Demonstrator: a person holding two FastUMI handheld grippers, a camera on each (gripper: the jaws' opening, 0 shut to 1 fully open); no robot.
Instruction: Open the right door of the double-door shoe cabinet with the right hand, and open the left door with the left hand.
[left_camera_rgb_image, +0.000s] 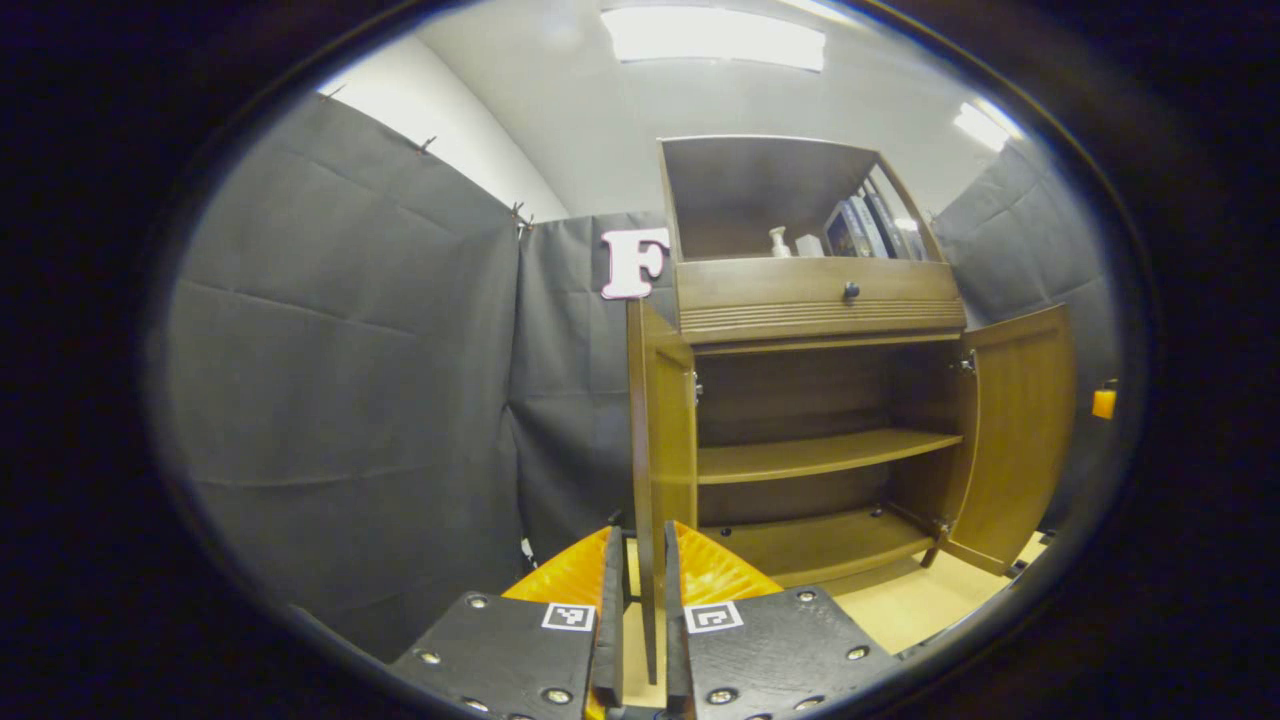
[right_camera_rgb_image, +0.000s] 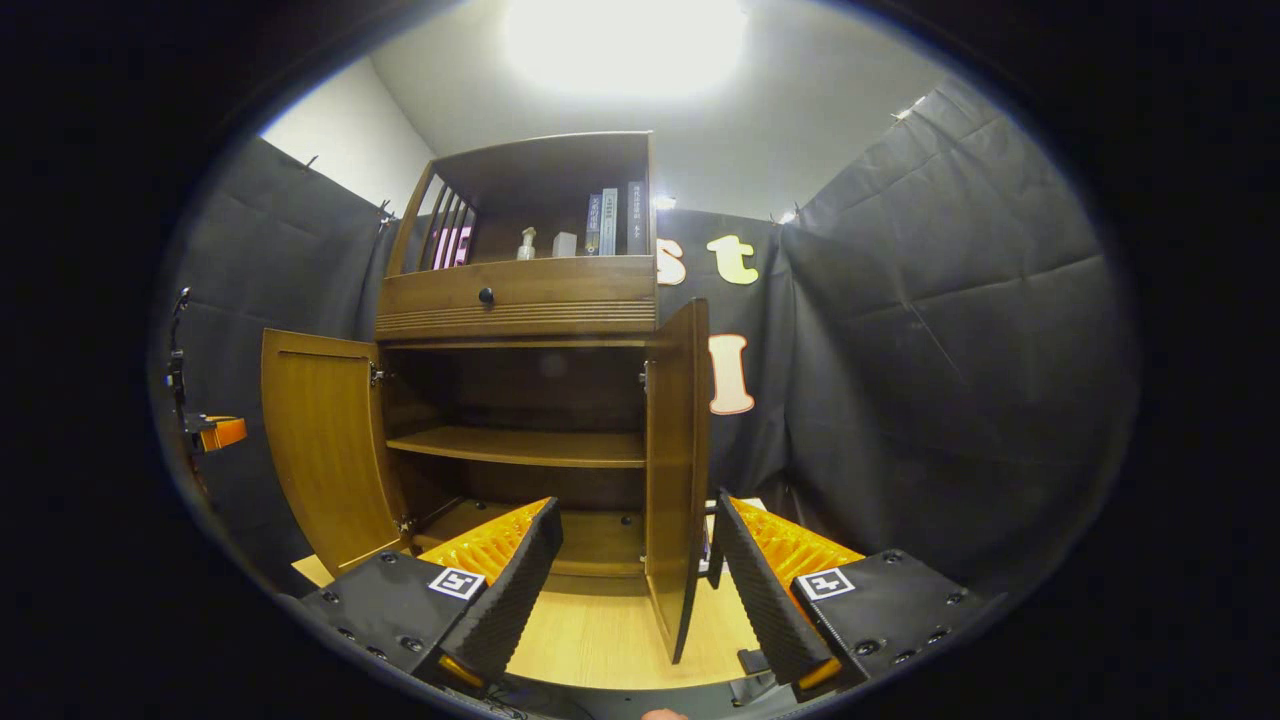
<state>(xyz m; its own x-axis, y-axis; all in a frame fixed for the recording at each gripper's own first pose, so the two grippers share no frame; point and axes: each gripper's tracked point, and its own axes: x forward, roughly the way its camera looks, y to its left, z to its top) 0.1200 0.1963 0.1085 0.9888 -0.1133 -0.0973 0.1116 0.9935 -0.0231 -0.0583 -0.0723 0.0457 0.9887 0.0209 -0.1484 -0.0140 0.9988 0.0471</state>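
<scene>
In the left gripper view, our left hand-held gripper (left_camera_rgb_image: 648, 600) has its two fingers drawn close together with the edge of the left door (left_camera_rgb_image: 662, 440) running down between them. The gap is narrow, but we cannot tell whether both fingers actually press on the wood. That door stands swung out toward us, seen nearly edge-on.

In the right gripper view, our right hand-held gripper (right_camera_rgb_image: 640, 580) is spread wide. The right door (right_camera_rgb_image: 678, 460) hangs between its fingers, closer to the right-hand one, and touches neither as far as we can see. This door too is swung out and seen almost edge-on.

Each view shows the far door more fully than its own. The left gripper view shows the right door (left_camera_rgb_image: 1015, 430) open wide with its inner panel facing us. The right gripper view does the same for the left door (right_camera_rgb_image: 325, 440), and beyond it a small part of the other gripper's body sits at the picture's edge.

Behind both doors, the shoe cabinet (left_camera_rgb_image: 815, 300) is open, with bare shelves (right_camera_rgb_image: 520, 448) inside. Above them is a drawer with a dark knob (right_camera_rgb_image: 486, 296). The top compartment holds a pump bottle (right_camera_rgb_image: 526, 243) and some books (right_camera_rgb_image: 610, 222). The cabinet stands on a pale wooden floor (right_camera_rgb_image: 600, 640).
</scene>
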